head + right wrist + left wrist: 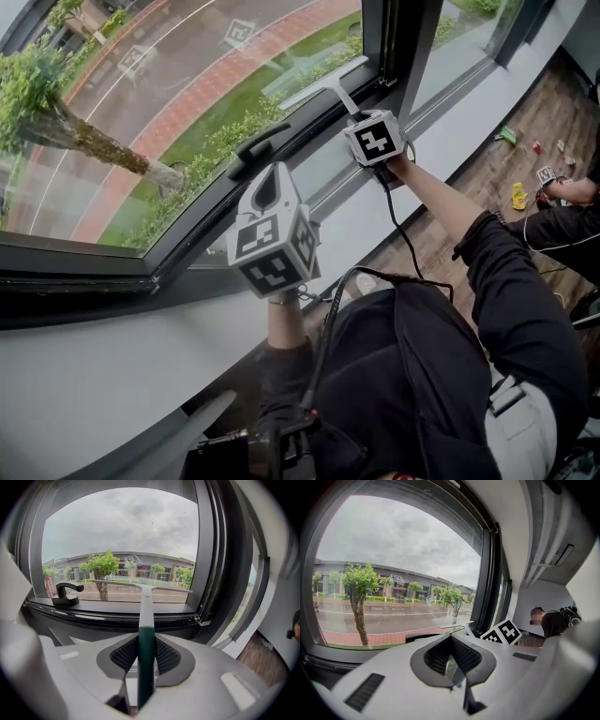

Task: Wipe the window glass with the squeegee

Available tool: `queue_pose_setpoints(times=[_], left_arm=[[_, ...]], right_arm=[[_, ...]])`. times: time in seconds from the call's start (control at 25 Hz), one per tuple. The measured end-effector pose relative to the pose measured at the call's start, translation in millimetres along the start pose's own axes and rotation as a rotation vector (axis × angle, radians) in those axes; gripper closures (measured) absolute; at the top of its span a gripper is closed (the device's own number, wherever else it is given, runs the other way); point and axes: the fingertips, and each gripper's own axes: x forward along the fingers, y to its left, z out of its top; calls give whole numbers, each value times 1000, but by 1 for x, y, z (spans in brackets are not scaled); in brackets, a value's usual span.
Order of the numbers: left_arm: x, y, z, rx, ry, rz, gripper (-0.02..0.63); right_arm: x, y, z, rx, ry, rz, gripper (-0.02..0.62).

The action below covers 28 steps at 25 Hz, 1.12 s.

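The squeegee [330, 89] has a dark green grip, a white neck and a long thin blade. My right gripper [359, 118] is shut on its grip, and the blade lies against the low part of the window glass [141, 84]. In the right gripper view the squeegee [146, 630] runs straight out from between the jaws of the right gripper [146, 656] to the window glass [117, 536]. My left gripper [268, 184] hovers below the window frame, left of the right one. The left gripper [451, 662] is shut and holds nothing.
A black window handle [255, 146] sits on the lower frame between the grippers. A dark mullion [398, 47] bounds the pane on the right. A white sill [112, 375] runs below. A person [562, 216] sits on the wooden floor at right, near small toys [518, 195].
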Motion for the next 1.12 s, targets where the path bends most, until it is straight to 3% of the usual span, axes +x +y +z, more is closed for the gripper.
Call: queue_pose_setpoints(times=[0.8, 1.12], left_arm=[[2, 2, -2, -12, 11, 6, 607], [-3, 12, -2, -16, 7, 10, 608]], right_arm=[[4, -2, -14, -3, 46, 0, 503], [-9, 4, 0, -4, -16, -2, 503]])
